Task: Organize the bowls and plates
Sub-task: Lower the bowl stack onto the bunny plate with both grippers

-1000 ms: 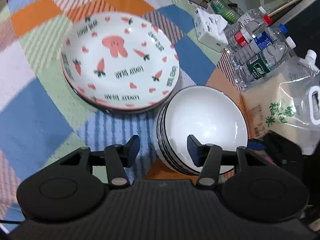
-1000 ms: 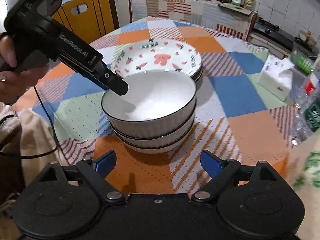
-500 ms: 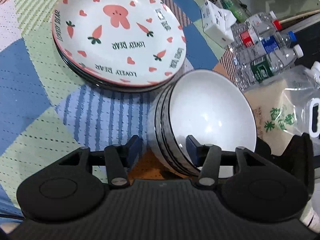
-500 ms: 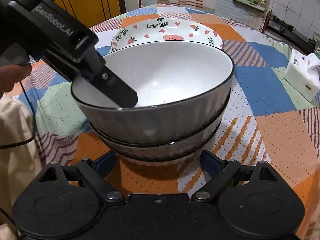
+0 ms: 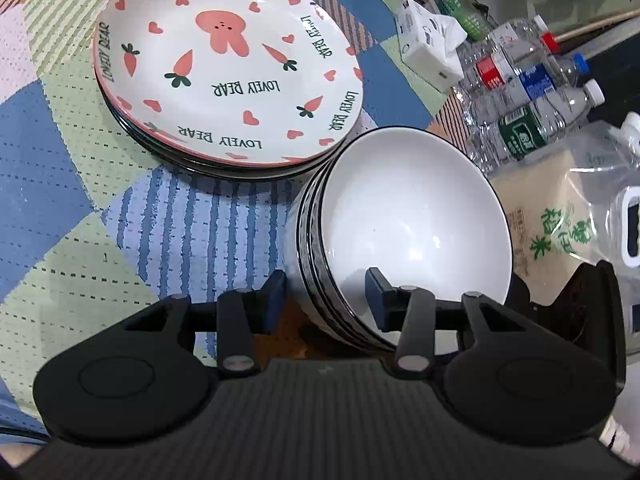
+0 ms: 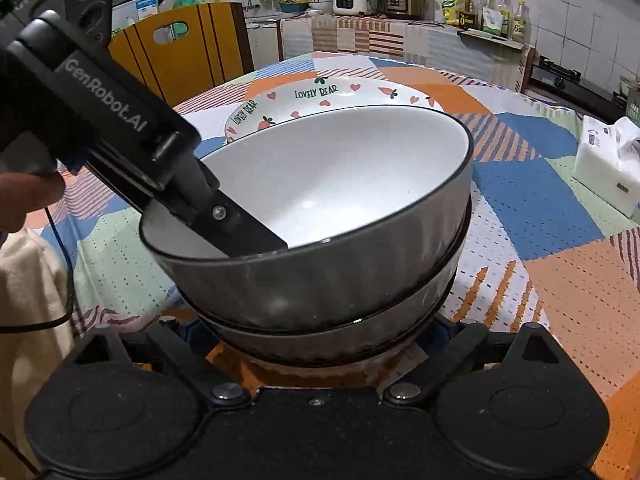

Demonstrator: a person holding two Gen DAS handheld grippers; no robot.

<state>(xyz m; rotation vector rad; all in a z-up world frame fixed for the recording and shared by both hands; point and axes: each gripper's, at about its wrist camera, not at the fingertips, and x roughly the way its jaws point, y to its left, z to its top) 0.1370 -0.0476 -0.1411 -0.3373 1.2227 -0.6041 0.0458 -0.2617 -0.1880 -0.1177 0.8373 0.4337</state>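
Observation:
Three white bowls with dark ribbed outsides are nested in a stack (image 5: 412, 220) on the patchwork tablecloth, touching a pile of "Lovely Bear" carrot plates (image 5: 228, 76). My left gripper (image 5: 326, 300) straddles the near rim of the stack, one finger outside and one inside. Its jaws are closing, and the inner pad still stands off the wall. In the right wrist view that inner finger (image 6: 244, 232) slants into the top bowl (image 6: 340, 184), with the plates (image 6: 320, 96) behind. My right gripper (image 6: 320, 332) is spread wide around the stack's base, fingertips mostly hidden beneath the bowls.
A tissue box (image 5: 428, 52) lies to the right of the plates, seen again as a tissue box (image 6: 604, 168). Water bottles (image 5: 528, 92) and a clear bag of rice (image 5: 560, 232) crowd the right side. A yellow chair (image 6: 180, 52) stands behind the table. A person's hand (image 6: 24, 196) holds the left gripper.
Both grippers sank and closed in on the bowl stack. The left jaws narrowed around its rim. The right fingers slid beside the stack's base, which now hides their tips.

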